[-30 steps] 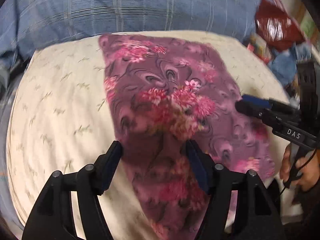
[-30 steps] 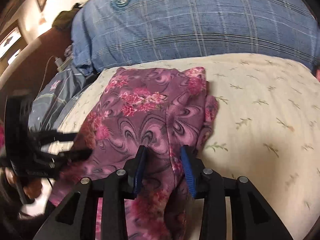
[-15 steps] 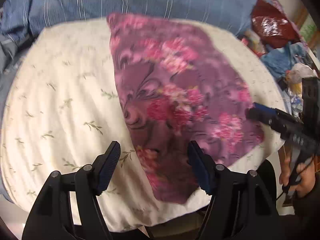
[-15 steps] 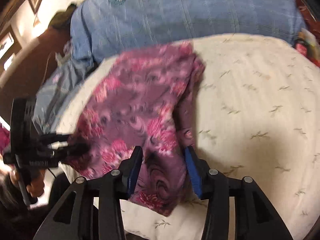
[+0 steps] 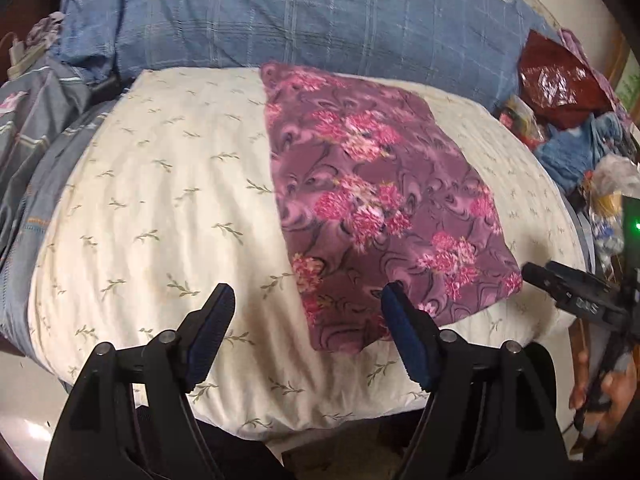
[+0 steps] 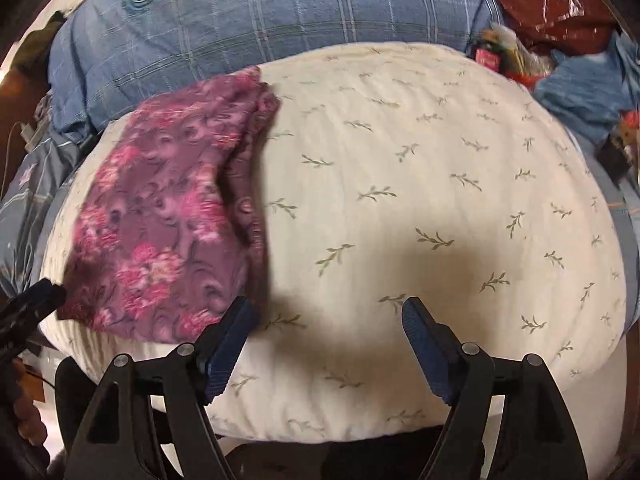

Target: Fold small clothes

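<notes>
Now the purple floral garment (image 5: 384,216) is seen folded into a flat panel on the cream leaf-print pillow (image 5: 160,208), its near corner hanging just over the pillow's front edge. Bare pillow is left on both sides. The left gripper (image 5: 308,320) and right gripper (image 6: 324,332) are held with jaws apart, gripping nothing.

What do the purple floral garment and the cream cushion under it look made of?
Purple floral garment: thin woven or knit printed fabric, matte; it drapes flat, and layered edges show in the right wrist view. Exact fibre unclear. Cream cushion: soft stuffed cotton-like cloth with a leaf-sprig print, matte; it bulges and shows fine ribbing.
</notes>
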The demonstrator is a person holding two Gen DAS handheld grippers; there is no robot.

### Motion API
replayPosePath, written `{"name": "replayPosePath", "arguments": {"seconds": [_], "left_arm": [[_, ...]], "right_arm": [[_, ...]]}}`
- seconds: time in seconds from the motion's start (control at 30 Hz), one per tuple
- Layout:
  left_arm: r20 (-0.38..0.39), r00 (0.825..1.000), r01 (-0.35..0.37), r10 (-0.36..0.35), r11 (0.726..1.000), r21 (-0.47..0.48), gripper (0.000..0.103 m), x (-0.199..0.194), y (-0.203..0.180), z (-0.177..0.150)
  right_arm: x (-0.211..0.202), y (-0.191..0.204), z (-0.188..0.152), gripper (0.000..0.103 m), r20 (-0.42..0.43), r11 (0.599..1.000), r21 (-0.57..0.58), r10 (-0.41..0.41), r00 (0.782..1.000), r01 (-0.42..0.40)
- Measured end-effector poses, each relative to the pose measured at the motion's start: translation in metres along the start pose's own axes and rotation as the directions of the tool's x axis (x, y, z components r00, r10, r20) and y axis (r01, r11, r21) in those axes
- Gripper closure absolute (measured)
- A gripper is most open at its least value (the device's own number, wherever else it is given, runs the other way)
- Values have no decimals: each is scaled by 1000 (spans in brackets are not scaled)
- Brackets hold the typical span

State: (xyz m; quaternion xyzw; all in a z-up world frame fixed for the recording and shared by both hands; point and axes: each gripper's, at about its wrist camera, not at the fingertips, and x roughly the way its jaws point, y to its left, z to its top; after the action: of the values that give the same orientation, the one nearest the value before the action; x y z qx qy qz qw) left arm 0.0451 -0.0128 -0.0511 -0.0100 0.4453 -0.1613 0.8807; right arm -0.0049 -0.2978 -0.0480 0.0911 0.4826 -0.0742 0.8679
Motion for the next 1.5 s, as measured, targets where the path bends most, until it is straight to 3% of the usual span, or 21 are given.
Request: {"name": "replayPosePath", "arguments": {"seconds": [0.13,0.33,0.8,1.0,1.17,1.3,1.5], "left_arm": [[62,994,-94,93,995,19,22,-8,-3,-4],[86,986,-147,143,989,33,21,-11,-3,-7],[72,976,-210,208,977,30,20,-6,-8,-14],[89,965,-250,247,968,35,20,-9,-13,-17],[87,971,-229,223,971,66,20,-14,-17,-22],[39,976,-216,214,973,83,20,-12,-18,-25],[-12,982,-189,191,978,86,20,-9,-15,-31]], "right_arm": [[-23,5,-5,13,66,1000,-16,4,998,-3],[-34,15,-2,6,114,997,-50,-57,992,63],[-27,35,-13,4,131,972,-188,-120,984,144],[-33,38,-12,4,171,942,-208,-228,958,262],[-34,37,-16,4,181,941,-222,-217,959,254],[-33,37,-19,4,155,953,-237,-155,976,189],[-34,39,-19,4,145,956,-238,-142,979,174]]}}
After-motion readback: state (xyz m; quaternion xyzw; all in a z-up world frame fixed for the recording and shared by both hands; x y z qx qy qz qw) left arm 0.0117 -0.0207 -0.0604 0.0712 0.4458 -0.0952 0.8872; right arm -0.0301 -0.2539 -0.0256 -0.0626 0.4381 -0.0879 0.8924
